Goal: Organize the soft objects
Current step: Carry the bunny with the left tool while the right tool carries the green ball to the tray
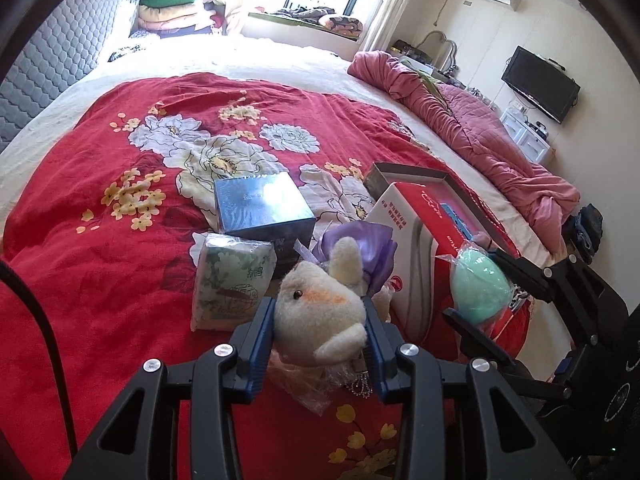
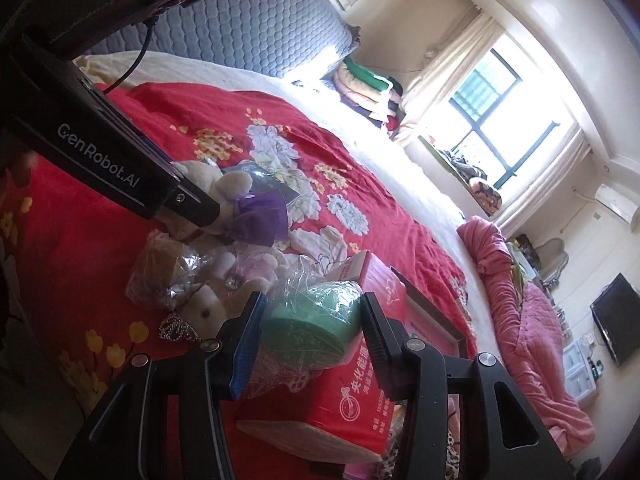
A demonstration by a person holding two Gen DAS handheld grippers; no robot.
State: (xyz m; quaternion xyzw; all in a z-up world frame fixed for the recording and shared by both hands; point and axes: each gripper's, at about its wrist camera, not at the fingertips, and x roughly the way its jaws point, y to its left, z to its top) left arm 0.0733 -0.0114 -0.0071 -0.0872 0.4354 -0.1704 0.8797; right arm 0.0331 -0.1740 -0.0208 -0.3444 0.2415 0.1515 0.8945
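Starting at the left hand-held gripper, we see its blue pads pressed into both sides of a cream plush rabbit, gripped at the body so the soft toy bulges a little between them; a crinkled plastic wrap hangs below it, clear of the red floral quilt. The right hand-held gripper is likewise clenched on a mint-green sponge ball in plastic film, its jaws taking it across the widest part, probably because the film is slippery. We judge both soft things are being carried off the pile for sorting.

Around them on the bed lie a tissue pack, a blue box and a red carton, which rests in a shallow tray.

The left view alone shows the tissue pack and blue box plainly. The right view alone shows a small tiara and a second bagged toy on the quilt under the rabbit.
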